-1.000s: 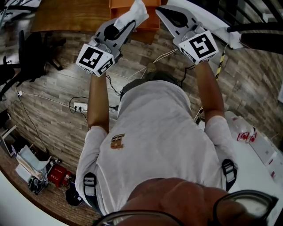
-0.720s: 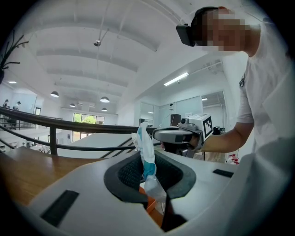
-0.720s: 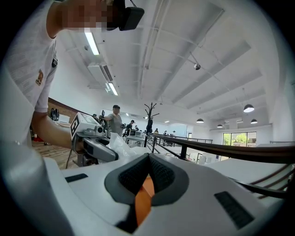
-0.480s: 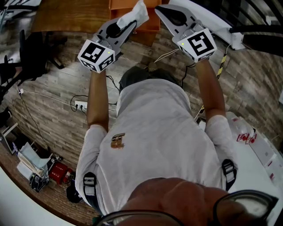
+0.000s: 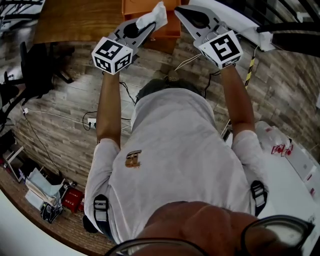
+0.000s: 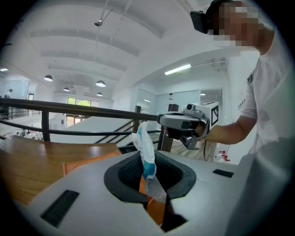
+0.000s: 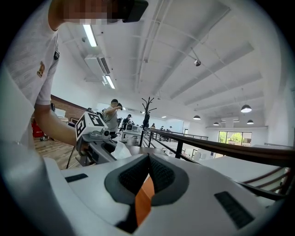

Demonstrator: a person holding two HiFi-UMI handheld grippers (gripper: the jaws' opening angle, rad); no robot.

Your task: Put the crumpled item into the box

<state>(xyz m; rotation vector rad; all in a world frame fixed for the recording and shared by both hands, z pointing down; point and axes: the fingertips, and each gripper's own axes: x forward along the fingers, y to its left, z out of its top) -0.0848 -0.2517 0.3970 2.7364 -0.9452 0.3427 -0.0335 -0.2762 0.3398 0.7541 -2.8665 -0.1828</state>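
A large open hall with a white ceiling, hanging lamps and a black railing [image 6: 69, 108] surrounds the scene, and a grey wood-plank floor [image 5: 60, 115] lies underfoot. A brown wooden table [image 5: 75, 20] stands at the far left of the head view. A person in a white T-shirt [image 5: 170, 160] stands with both arms stretched forward. The orange box [image 5: 169, 29] sits just beside the table, ahead of the person; whether it rests on the table or on the floor cannot be told.

The left gripper [image 5: 147, 27] reaches out over the box. Its jaws are nearly together and pinch the crumpled item [image 6: 144, 152], a white wad with a blue patch that sticks up between the dark pads. In the head view the item [image 5: 156, 13] shows against the box's near side, clear of the box.

The right gripper [image 5: 181, 10] is held just beside it, at about the same height. Its jaws [image 7: 148, 159] are pressed together with nothing between them; only the orange of the box shows through the slit below the pads.

A white power strip [image 5: 90, 121] with thin cables lies on the floor by the person's left arm.
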